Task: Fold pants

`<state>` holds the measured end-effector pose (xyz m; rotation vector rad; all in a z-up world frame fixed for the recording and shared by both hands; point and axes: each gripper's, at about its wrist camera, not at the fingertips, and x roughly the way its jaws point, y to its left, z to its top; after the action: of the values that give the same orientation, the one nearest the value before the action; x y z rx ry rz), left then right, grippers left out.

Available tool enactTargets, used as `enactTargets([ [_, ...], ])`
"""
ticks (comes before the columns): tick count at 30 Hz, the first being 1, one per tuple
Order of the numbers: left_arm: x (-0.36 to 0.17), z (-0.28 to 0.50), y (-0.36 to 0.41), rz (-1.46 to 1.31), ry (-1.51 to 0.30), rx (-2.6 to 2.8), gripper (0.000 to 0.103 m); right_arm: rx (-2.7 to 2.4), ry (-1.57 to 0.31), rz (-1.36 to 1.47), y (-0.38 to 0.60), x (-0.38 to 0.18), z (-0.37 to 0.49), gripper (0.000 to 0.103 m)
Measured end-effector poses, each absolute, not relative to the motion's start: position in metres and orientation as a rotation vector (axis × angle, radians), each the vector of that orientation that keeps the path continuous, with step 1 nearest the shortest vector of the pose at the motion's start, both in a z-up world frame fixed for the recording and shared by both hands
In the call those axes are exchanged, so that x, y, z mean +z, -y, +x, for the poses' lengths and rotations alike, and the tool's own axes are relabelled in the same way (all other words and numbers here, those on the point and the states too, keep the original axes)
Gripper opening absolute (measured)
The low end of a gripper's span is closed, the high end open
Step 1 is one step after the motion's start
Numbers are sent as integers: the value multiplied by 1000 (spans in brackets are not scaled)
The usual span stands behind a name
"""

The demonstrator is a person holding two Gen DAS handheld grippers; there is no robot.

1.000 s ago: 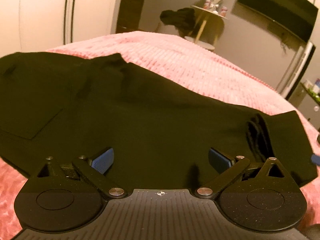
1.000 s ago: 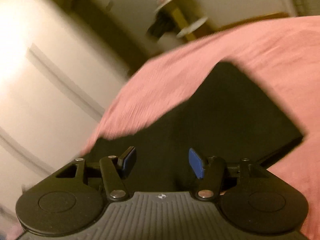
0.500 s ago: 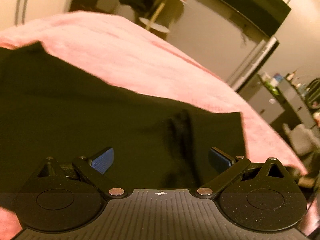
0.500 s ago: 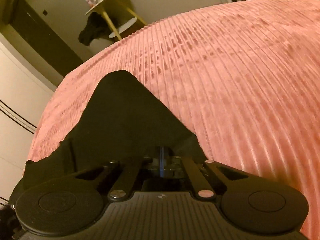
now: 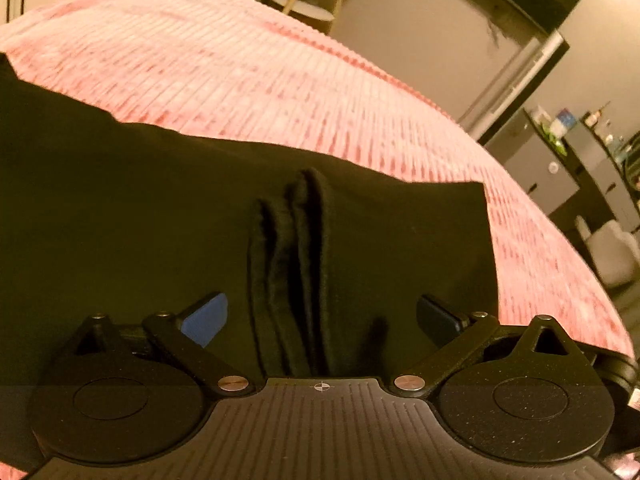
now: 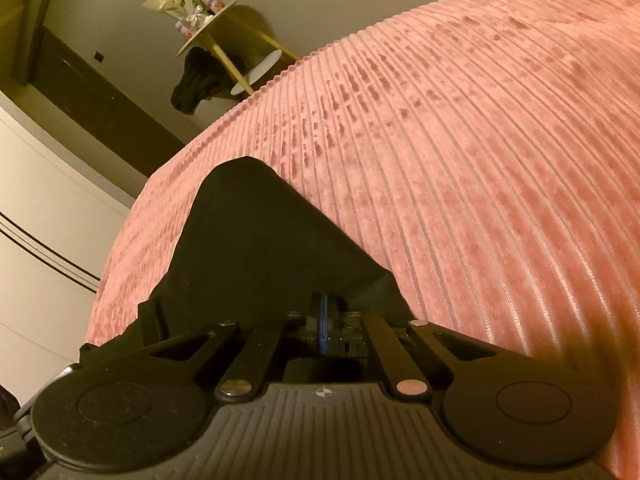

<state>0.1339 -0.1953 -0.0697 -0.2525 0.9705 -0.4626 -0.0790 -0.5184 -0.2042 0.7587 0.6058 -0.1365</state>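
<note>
While the black fabric pants (image 5: 160,220) lay on the pink ribbed bedspread (image 5: 280,88), the left gripper (image 5: 322,316) gaped wide over bunched folds; the right gripper (image 6: 324,320) pinched their edge.

both wrist views sit low and close over the bed (image 5: 360,92), each looking forward and downward past its own tongs, the left tongs (image 5: 322,316) and right tongs (image 6: 324,320), onto the black pants (image 5: 120,208), sharing the pink ribbed cover and the far side table (image 6: 224,28).
</note>
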Motion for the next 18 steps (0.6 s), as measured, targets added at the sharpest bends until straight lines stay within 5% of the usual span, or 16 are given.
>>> enactTargets([
  [5, -66, 132, 198, -246, -983, -449, 79, -131, -592, 799, 521, -207, -83, 0],
  [12, -67, 139, 180, -308, -1018, -425, 37, -140, -593, 782, 518, -204, -83, 0],
  [18, -72, 144, 162, -400, -1047, -472, 42, -137, -584, 807, 520, -206, -84, 0],
])
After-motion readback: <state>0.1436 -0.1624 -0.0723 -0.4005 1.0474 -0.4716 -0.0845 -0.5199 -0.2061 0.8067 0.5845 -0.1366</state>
